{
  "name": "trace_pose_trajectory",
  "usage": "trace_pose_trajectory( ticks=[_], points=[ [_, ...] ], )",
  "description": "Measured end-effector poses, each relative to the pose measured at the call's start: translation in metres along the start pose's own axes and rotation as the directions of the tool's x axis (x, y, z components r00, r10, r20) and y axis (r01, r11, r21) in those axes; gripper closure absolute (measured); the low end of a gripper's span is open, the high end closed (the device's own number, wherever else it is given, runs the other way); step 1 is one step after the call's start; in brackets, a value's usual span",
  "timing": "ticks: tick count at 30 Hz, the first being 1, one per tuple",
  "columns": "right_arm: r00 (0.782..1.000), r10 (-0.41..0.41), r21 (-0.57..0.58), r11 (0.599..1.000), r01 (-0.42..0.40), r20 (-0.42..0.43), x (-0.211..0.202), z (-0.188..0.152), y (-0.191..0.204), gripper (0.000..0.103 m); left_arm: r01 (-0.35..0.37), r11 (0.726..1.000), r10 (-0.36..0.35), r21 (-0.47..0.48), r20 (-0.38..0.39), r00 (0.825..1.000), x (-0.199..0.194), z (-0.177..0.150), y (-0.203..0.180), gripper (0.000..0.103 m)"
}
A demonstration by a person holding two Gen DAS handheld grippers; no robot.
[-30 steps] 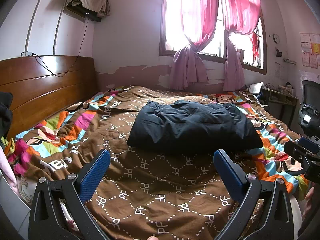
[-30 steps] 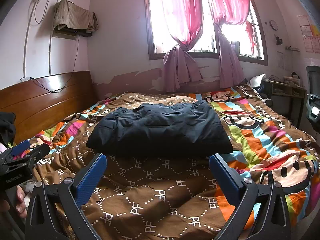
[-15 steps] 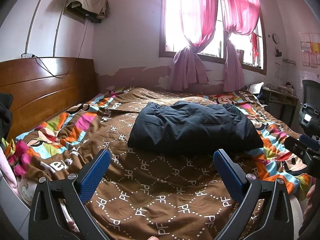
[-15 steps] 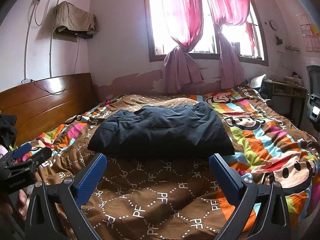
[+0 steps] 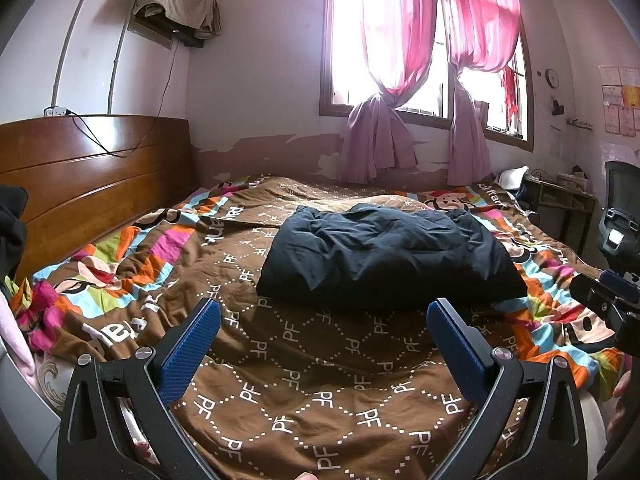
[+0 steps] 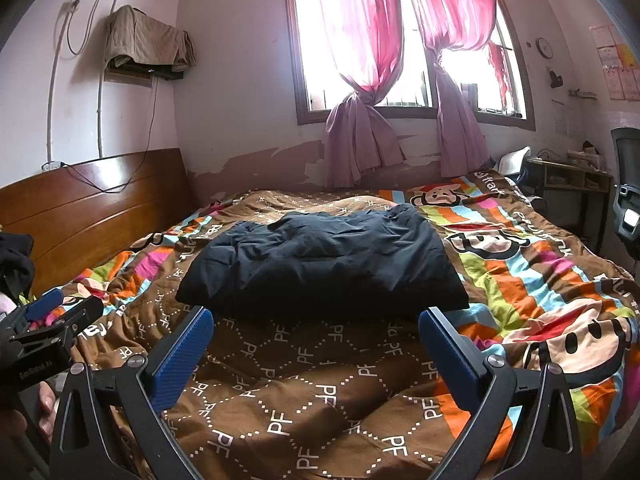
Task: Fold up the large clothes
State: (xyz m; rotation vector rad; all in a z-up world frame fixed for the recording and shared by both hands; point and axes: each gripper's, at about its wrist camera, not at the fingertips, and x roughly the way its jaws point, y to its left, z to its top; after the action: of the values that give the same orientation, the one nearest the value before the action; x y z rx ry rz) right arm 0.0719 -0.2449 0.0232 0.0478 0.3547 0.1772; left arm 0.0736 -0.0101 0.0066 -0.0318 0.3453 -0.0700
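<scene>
Garment: dark navy puffy folded jacket (image 5: 390, 258) lies mid-bed on brown patterned quilt (image 5: 320, 380), clear of both tools. Left gripper (image 5: 322, 340) and right gripper (image 6: 316, 344) spread wide, empty. Judgement: fold looks compact; press edges flat, square corners.

A lived-in home bedroom: wide bed (image 5: 132, 264) under cartoon-monkey quilt (image 6: 532, 280), wooden headboard (image 5: 92, 176), pink curtains (image 6: 352, 40) tied at the window, peeling wall paint, wall clock (image 6: 544, 47)
</scene>
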Motion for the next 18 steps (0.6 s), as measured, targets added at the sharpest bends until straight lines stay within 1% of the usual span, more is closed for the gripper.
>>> trace_pose_trajectory(
  ticks=[18],
  points=[
    [1.000, -0.004, 0.003, 1.000, 0.004, 0.003, -0.0008, -0.0004, -0.0006, 0.000, -0.006, 1.000, 0.006, -0.002, 0.001, 1.000, -0.0013, 0.0004, -0.0004, 0.002]
  ],
)
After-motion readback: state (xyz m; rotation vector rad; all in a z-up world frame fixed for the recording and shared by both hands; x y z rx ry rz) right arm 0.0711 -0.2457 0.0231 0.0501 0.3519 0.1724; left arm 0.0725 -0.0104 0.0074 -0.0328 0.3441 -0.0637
